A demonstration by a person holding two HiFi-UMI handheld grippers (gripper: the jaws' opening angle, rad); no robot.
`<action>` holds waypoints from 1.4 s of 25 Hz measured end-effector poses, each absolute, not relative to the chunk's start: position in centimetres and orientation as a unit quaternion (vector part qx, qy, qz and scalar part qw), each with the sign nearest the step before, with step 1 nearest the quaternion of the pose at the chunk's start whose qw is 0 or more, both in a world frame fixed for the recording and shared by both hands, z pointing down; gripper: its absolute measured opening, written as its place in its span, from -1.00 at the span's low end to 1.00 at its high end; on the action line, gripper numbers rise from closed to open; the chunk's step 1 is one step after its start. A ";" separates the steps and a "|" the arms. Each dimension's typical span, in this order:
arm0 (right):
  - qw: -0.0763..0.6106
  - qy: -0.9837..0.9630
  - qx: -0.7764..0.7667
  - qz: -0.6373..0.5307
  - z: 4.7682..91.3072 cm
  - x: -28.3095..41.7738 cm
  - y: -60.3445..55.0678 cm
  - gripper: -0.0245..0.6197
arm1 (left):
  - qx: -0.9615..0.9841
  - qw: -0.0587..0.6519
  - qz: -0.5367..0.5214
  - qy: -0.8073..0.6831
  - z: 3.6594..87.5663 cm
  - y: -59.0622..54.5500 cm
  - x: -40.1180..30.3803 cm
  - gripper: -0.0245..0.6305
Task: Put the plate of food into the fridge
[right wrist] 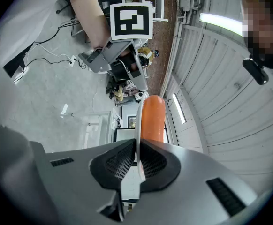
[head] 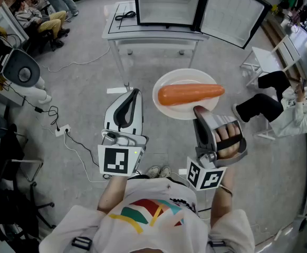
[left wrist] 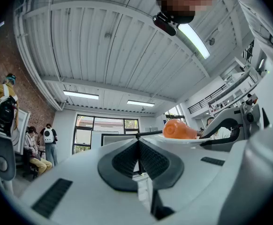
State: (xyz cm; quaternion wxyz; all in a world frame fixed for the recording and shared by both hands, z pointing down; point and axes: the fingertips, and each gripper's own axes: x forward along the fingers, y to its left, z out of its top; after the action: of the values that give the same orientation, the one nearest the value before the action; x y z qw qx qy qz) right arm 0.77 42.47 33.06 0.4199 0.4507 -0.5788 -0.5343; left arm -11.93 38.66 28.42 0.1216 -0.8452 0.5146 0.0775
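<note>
A white plate [head: 169, 83] carrying an orange carrot-shaped food [head: 190, 94] hangs in the air in front of me. My right gripper [head: 200, 111] is shut on the plate's near rim; in the right gripper view the rim [right wrist: 137, 125] runs edge-on between the pads with the food [right wrist: 153, 118] beside it. My left gripper [head: 133, 94] is shut with nothing in it, held to the left of the plate. In the left gripper view the plate [left wrist: 188, 140] and food [left wrist: 178, 129] show at the right. The fridge [head: 169, 4] stands ahead on a table, door [head: 235, 12] swung open.
The white table [head: 153, 33] under the fridge has a black cable [head: 124, 16] on its left part. A seated person [head: 285, 107] is at the right, other people [head: 37, 17] sit at the far left. Cables and a power strip [head: 61, 129] lie on the floor.
</note>
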 end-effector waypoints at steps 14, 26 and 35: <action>0.402 -0.587 0.447 -0.543 33.0 2.6 42.5 -0.85 | -0.842 0.120 0.075 0.521 28.8 38.8 -9.9 -0.91; 0.396 -0.591 0.431 -0.556 32.9 6.2 42.4 -0.85 | -0.837 0.115 0.070 0.531 29.2 38.6 -6.5 -0.91; 0.392 -0.584 0.441 -0.557 32.7 7.6 39.0 -0.85 | -0.838 0.125 0.083 0.525 28.8 34.8 -5.3 -0.91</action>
State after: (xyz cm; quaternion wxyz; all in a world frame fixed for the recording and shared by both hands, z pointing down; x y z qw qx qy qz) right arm 7.56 39.01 32.73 0.3922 0.4413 -0.5840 -0.5571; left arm -5.27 34.77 28.80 0.1254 -0.8378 0.5249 0.0826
